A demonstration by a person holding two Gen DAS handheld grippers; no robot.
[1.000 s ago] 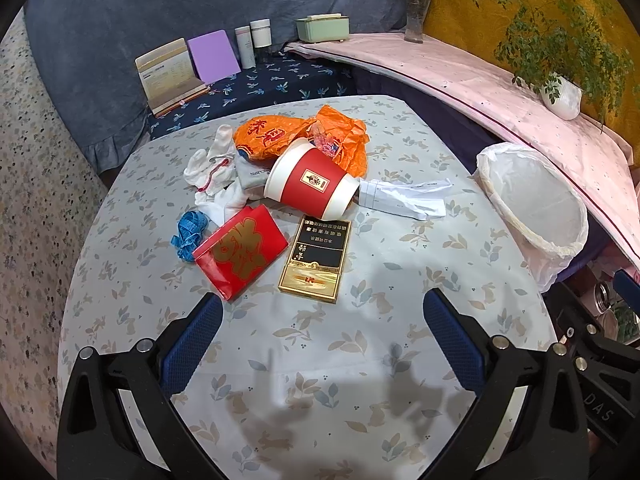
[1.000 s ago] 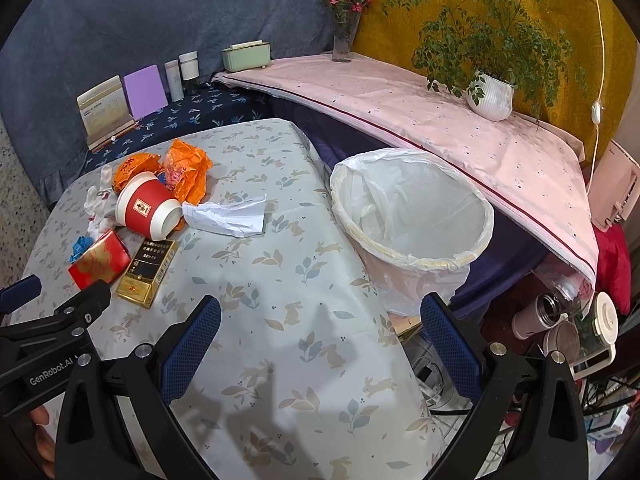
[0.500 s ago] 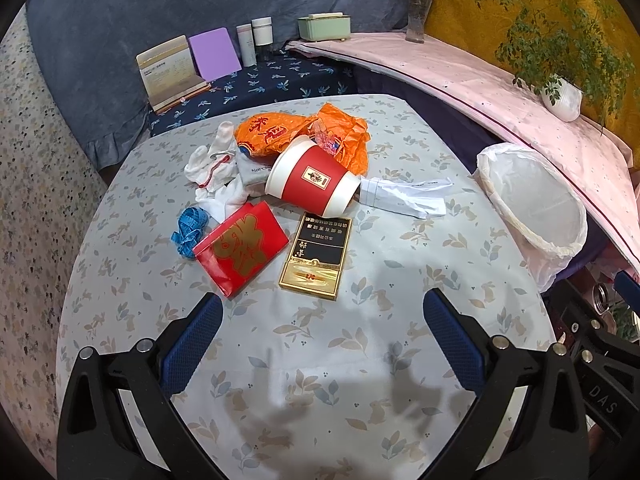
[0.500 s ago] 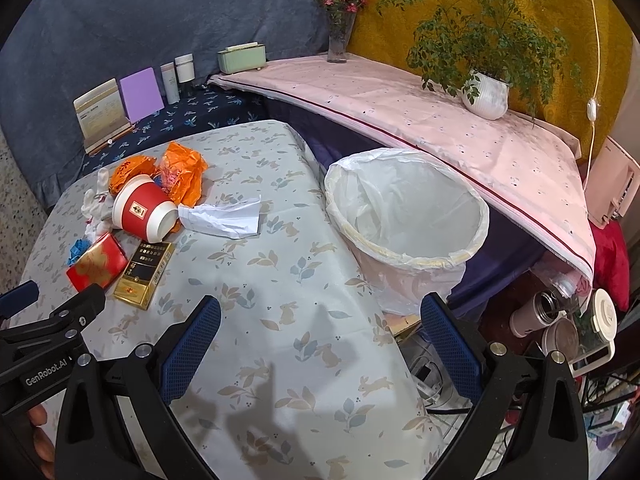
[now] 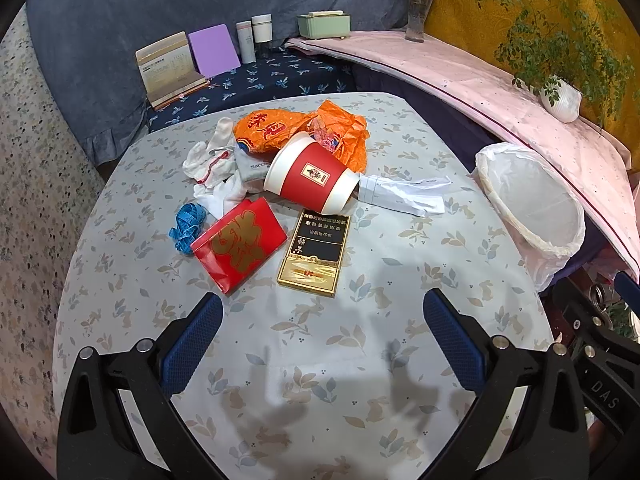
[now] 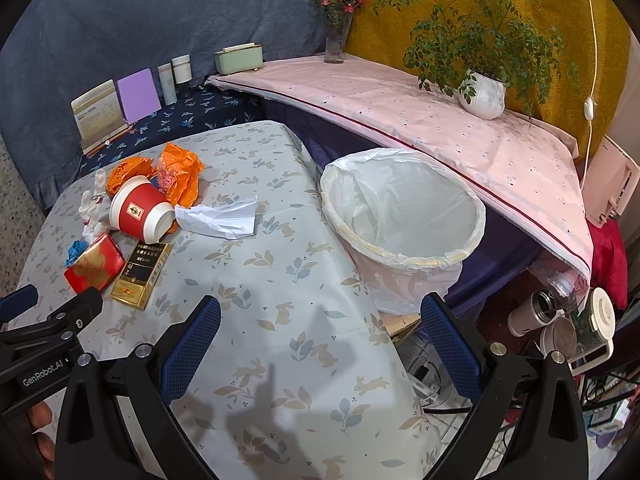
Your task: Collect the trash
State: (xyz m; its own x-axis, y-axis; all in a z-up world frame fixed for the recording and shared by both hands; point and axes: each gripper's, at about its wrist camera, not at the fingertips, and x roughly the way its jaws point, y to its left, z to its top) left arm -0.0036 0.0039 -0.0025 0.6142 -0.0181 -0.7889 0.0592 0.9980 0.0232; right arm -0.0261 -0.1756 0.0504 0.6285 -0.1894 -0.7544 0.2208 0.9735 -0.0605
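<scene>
Fingers (image 5: 188,348) of both grippers gape wide, holding nothing.

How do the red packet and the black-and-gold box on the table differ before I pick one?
The red packet is red with a large gold character; the black-and-gold box is black above with small gold print and gold at its near end. The red packet lies skewed and touches the blue tape and white cloth; the black-and-gold box lies nearly straight, its far end by the red cup. Both lie flat, side by side on the table.
</scene>
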